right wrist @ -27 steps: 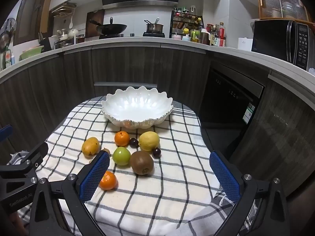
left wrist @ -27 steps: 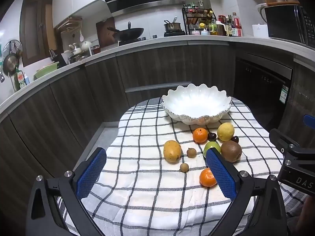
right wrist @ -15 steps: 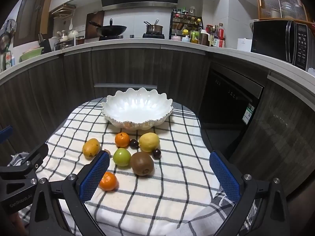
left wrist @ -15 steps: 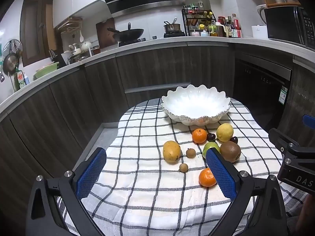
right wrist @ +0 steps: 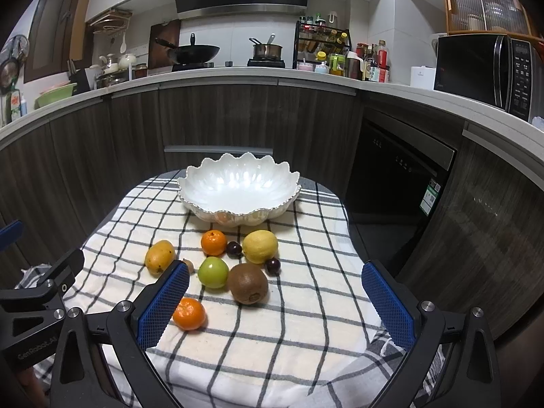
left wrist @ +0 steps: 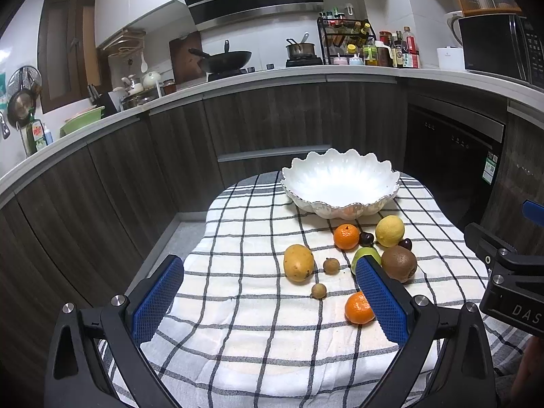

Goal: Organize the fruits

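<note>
A white scalloped bowl point(left wrist: 340, 183) point(right wrist: 239, 188) stands empty at the far end of a checked cloth point(left wrist: 244, 306) point(right wrist: 299, 306). In front of it lie a yellow mango point(left wrist: 298, 262) point(right wrist: 159, 257), two oranges point(left wrist: 346, 236) point(left wrist: 357, 307) point(right wrist: 213, 242) point(right wrist: 189, 313), a lemon point(left wrist: 390, 231) point(right wrist: 260, 246), a green apple point(right wrist: 213, 272), a kiwi point(left wrist: 398, 263) point(right wrist: 247, 283), dark cherries point(right wrist: 272, 266) and small brown longans point(left wrist: 330, 266). My left gripper point(left wrist: 268, 299) hovers open over the near cloth. My right gripper point(right wrist: 275, 302) is open too, near the kiwi, holding nothing.
The small table sits in a kitchen corner, with dark cabinets point(right wrist: 221, 119) behind and a dishwasher point(right wrist: 397, 176) at the right. The counter carries a wok point(right wrist: 193, 52), pot, spice rack and microwave point(right wrist: 482, 68). Floor drops away left of the table point(left wrist: 176, 238).
Both views have shifted only slightly; the fruit and bowl lie where they were and both grippers stay open.
</note>
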### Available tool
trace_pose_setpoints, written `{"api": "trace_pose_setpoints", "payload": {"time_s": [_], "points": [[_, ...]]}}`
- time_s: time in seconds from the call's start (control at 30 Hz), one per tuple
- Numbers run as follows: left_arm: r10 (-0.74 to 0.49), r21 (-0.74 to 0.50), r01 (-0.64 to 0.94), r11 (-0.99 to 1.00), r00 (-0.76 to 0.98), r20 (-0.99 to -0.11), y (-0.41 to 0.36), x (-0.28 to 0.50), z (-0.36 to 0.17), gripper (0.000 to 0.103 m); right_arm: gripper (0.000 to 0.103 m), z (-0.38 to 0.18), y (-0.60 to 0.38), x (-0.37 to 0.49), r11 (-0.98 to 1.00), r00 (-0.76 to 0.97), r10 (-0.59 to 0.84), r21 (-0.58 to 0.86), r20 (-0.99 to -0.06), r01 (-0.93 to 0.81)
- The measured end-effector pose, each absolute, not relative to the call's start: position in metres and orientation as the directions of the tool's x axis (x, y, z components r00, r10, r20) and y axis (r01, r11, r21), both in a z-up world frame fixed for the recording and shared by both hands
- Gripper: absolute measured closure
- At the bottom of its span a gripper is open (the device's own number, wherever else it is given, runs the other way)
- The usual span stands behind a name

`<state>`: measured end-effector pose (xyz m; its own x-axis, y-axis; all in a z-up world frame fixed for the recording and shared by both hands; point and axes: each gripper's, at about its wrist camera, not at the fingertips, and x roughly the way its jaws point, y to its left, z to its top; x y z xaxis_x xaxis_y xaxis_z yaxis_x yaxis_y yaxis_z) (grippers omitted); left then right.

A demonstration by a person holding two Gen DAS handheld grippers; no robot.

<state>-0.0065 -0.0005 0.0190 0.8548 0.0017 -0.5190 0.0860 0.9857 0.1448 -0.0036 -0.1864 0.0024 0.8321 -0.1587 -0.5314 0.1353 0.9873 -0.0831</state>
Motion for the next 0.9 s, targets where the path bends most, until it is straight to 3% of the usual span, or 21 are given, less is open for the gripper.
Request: {"api": "trace_pose_setpoints", "payload": {"time_s": [0.9], "points": [[0.008,0.134,0.066,0.989,0.875,-0.485,0.0078,-0.0105,0.0142,0.000,0.000,0.0072,-0.1885,-0.0107,0.989,0.848,-0.147,-0.065,-0.509,0.132]]}}
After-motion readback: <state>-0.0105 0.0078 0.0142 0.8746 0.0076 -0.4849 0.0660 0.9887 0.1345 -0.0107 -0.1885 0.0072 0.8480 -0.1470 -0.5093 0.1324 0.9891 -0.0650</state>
